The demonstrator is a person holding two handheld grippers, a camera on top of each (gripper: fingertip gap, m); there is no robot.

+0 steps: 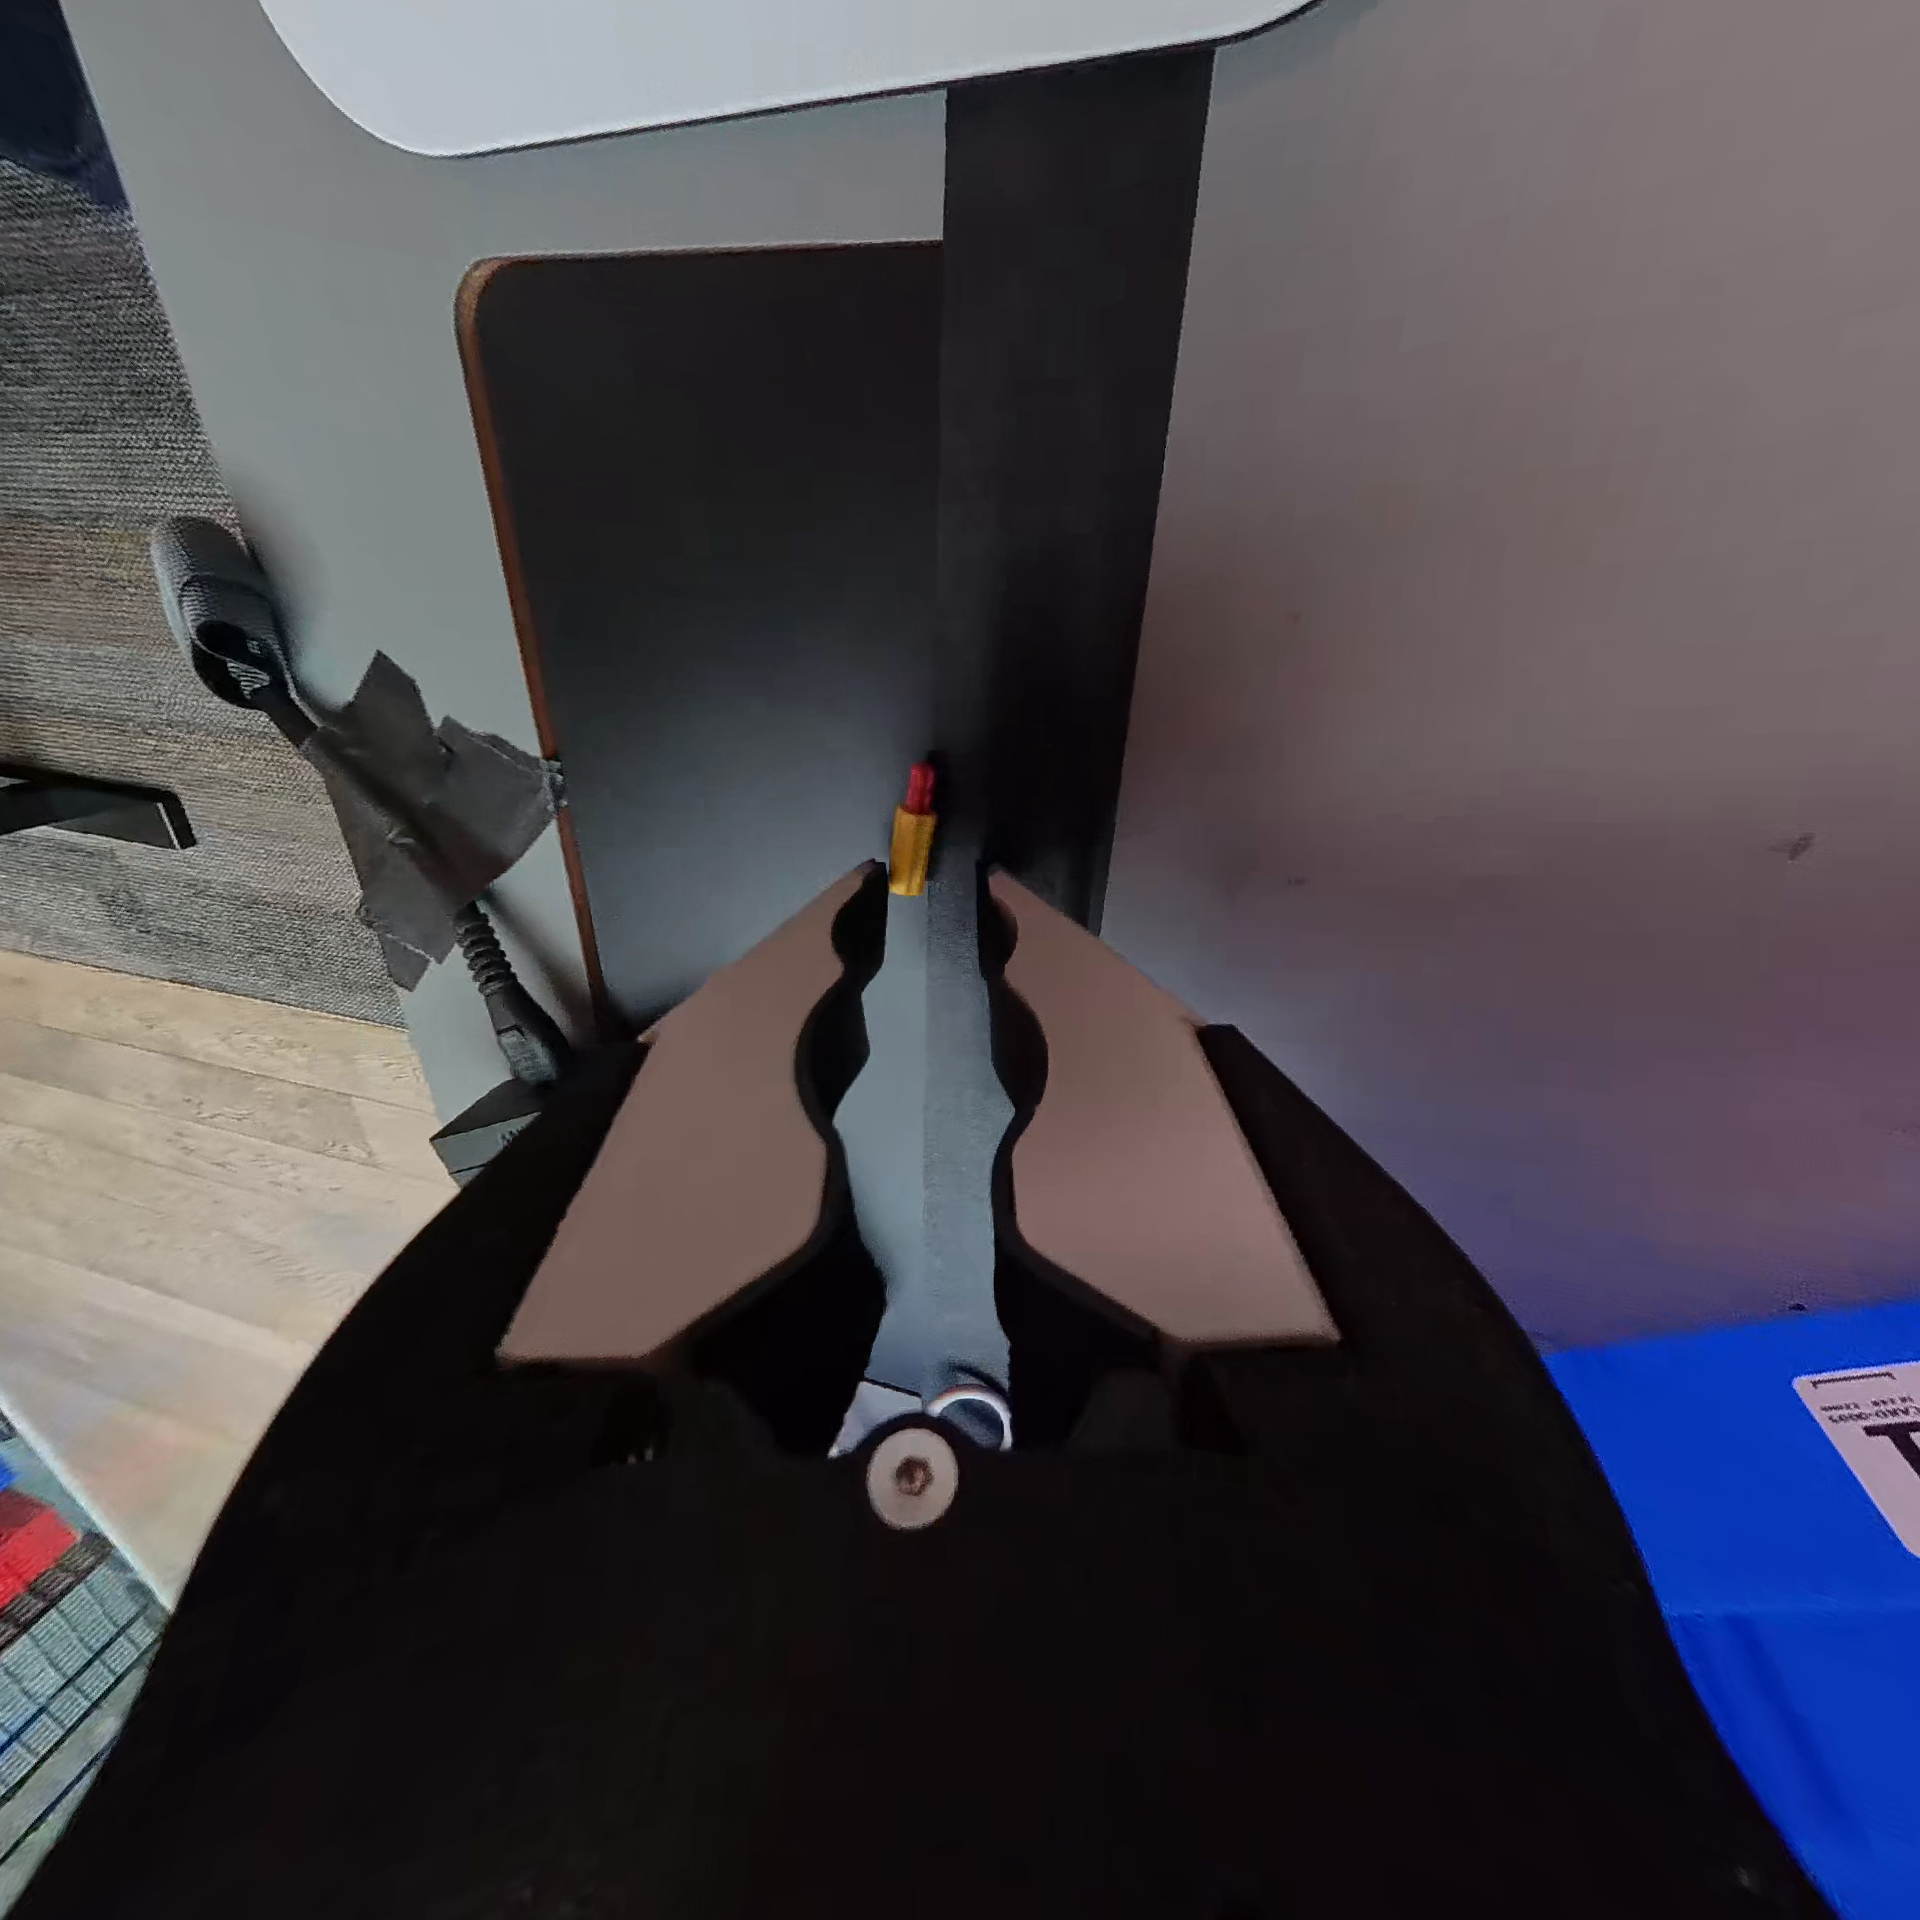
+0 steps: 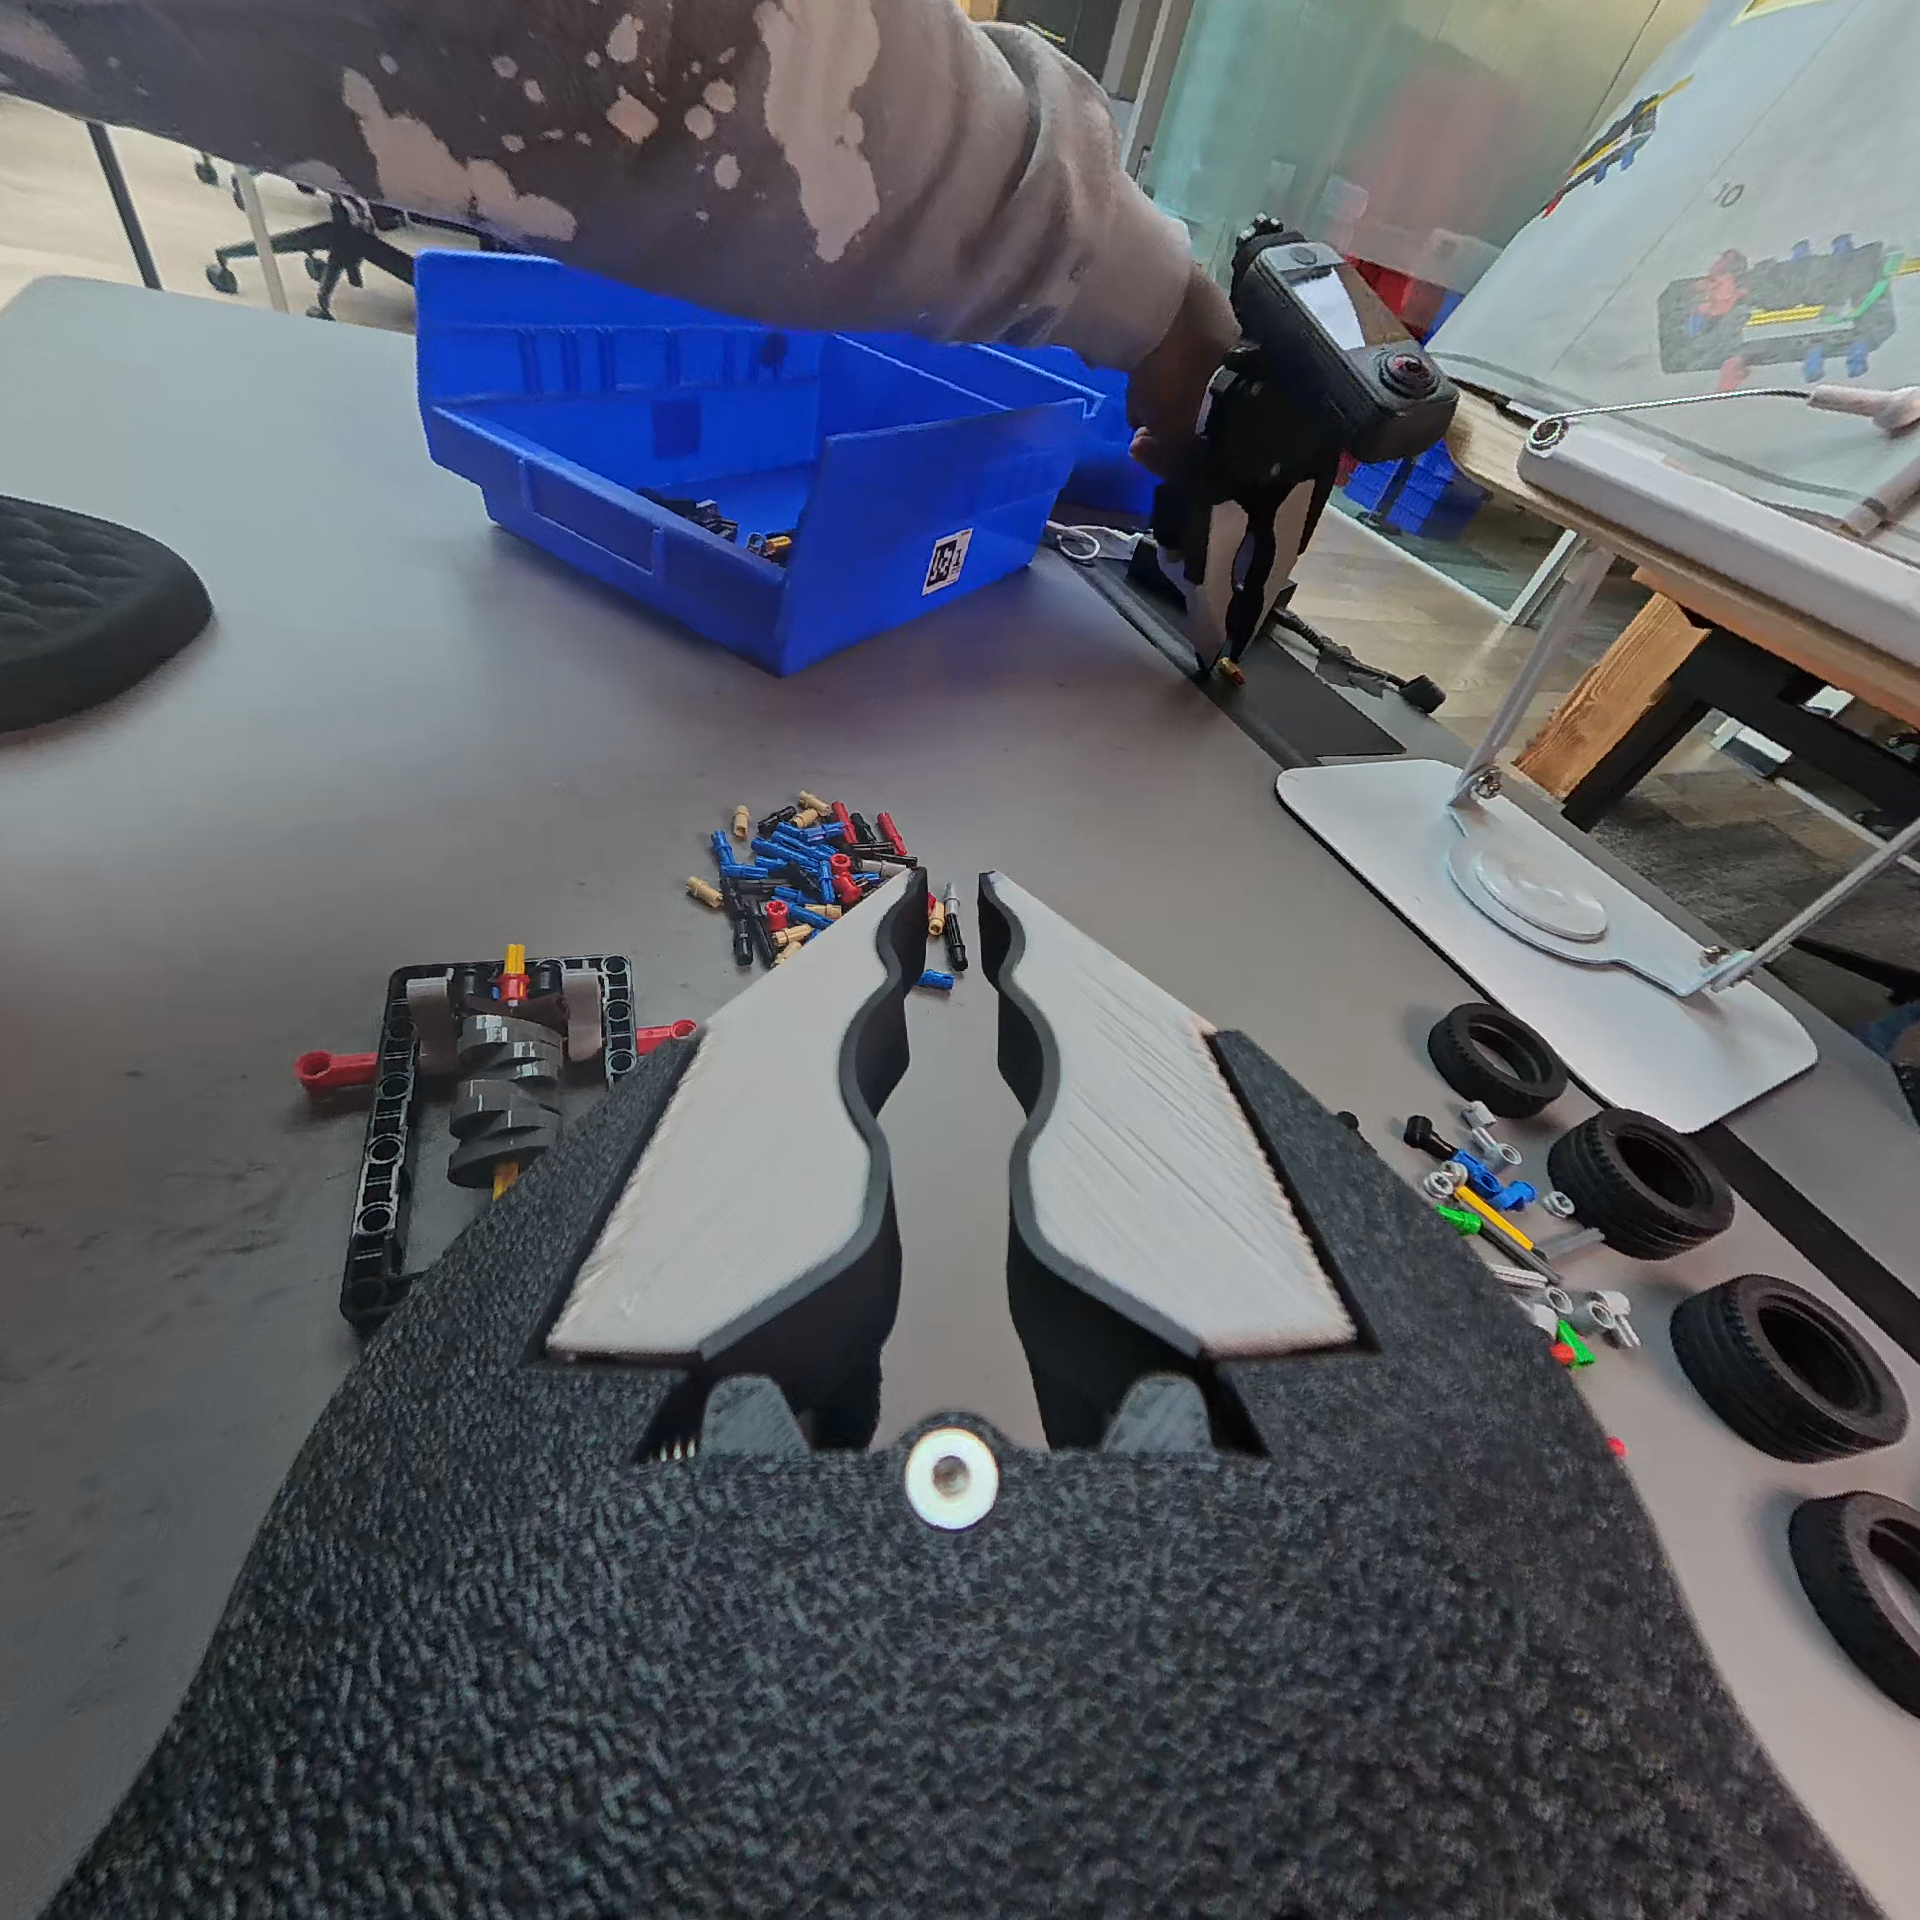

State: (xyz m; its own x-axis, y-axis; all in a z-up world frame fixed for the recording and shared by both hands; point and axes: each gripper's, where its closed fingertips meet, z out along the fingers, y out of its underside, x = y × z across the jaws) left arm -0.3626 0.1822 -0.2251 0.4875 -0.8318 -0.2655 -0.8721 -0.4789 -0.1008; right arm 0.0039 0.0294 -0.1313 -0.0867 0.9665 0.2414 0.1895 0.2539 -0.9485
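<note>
My left gripper [image 1: 935,878] is open and empty, with its tips down at the table's back edge. A small yellow pin with a red end [image 1: 912,836] lies just past the left fingertip [image 1: 868,883], against a black strip [image 1: 1049,520]. The right wrist view shows that gripper [image 2: 1221,649] farther off, with the pin [image 2: 1232,673] beside its tips. My right gripper [image 2: 953,883] is open and empty, hovering low over a pile of small coloured pins [image 2: 810,873]. A black frame assembly with grey gears and red axles [image 2: 499,1049] lies to its left.
A blue bin [image 2: 748,468] stands at the back, also seen at the lower right of the left wrist view [image 1: 1766,1558]. Several black tyres [image 2: 1642,1179] and small parts [image 2: 1496,1205] lie on the right. A white stand base [image 2: 1538,935] carries an instruction sheet [image 2: 1714,260]. A taped cable [image 1: 416,810] hangs at the table edge. Spacing between my two grippers at the tips: around 40 cm.
</note>
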